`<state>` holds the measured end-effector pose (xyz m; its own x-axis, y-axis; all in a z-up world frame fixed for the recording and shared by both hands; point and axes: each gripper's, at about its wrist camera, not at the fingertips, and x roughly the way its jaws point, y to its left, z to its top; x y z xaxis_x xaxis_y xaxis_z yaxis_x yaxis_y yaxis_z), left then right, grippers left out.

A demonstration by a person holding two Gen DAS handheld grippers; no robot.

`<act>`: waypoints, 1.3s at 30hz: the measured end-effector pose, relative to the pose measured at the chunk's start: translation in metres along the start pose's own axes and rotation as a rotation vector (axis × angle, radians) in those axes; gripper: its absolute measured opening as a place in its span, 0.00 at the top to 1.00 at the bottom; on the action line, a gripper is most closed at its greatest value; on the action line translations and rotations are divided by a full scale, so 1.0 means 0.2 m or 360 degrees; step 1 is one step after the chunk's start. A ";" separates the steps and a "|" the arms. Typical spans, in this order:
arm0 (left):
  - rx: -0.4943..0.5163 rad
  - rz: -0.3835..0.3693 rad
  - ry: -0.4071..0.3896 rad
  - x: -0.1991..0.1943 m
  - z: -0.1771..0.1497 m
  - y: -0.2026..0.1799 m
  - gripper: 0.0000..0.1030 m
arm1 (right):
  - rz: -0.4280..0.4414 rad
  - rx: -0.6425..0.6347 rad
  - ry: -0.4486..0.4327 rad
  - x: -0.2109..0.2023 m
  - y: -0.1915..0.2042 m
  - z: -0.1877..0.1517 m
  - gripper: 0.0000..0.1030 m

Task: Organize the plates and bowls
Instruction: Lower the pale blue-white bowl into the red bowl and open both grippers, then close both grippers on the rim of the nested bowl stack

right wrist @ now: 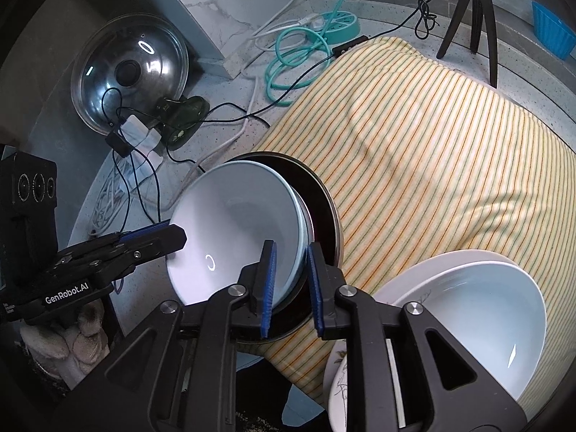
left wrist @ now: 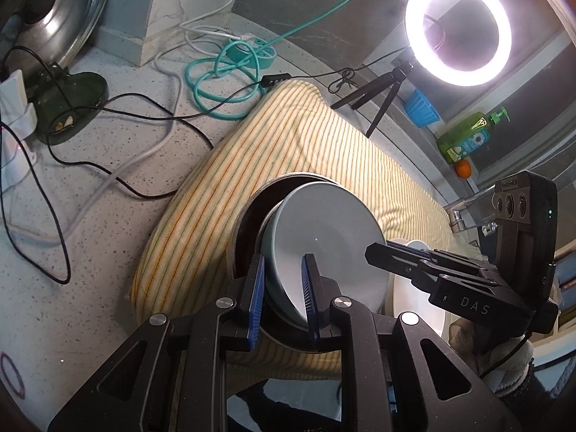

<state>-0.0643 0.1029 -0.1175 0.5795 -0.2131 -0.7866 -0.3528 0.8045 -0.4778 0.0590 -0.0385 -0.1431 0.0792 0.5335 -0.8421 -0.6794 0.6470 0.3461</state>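
Left gripper (left wrist: 284,288): my pads pinch the pale blue bowl (left wrist: 324,248) rim at 6 o'clock.
Right gripper (right wrist: 291,280): jaws straddle the rim, gapped, not pressing.
Bowl: tilted inside dark pan (right wrist: 324,208) on striped cloth (right wrist: 432,151).
Technique: I'd steady left, lower gently, avoid clinking.

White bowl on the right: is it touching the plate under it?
Touching. Right wrist view: the white bowl sits nested in the white plate, no gap showing.
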 end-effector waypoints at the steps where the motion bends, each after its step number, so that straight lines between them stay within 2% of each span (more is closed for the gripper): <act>1: 0.0001 0.0005 -0.0004 0.00 0.00 0.00 0.81 | 0.0004 -0.0002 -0.0016 -0.01 0.00 0.00 0.59; 3: 0.0006 0.0004 -0.0014 -0.01 0.01 0.00 0.81 | 0.0016 -0.0006 -0.0051 -0.04 0.00 0.00 0.48; 6: 0.0014 0.0011 -0.0033 -0.03 0.01 -0.01 0.81 | 0.0025 -0.0006 -0.0097 -0.09 -0.01 0.01 0.47; 9: 0.0002 0.0020 -0.0061 -0.05 0.03 0.01 0.81 | 0.0032 0.0015 -0.0137 -0.13 -0.03 0.01 0.36; 10: -0.0004 0.0022 -0.0068 -0.05 0.03 0.01 0.81 | 0.0035 0.0033 -0.0154 -0.15 -0.05 0.01 0.35; 18: -0.0069 0.0060 -0.0091 -0.05 0.05 0.10 0.81 | 0.0026 0.0168 -0.0213 -0.22 -0.18 -0.01 0.35; 26: -0.0092 0.0064 -0.0059 -0.03 0.04 0.14 0.81 | 0.0041 0.0277 -0.0177 -0.20 -0.28 -0.04 0.35; 39: -0.0082 0.0062 -0.0012 0.02 0.01 0.15 0.82 | 0.0082 0.0286 -0.0081 -0.09 -0.25 -0.08 0.57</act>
<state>-0.0707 0.1271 -0.1340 0.5700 -0.1780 -0.8021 -0.4122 0.7826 -0.4666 0.0797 -0.0879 -0.1519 0.0877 0.5923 -0.8009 -0.5425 0.7027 0.4603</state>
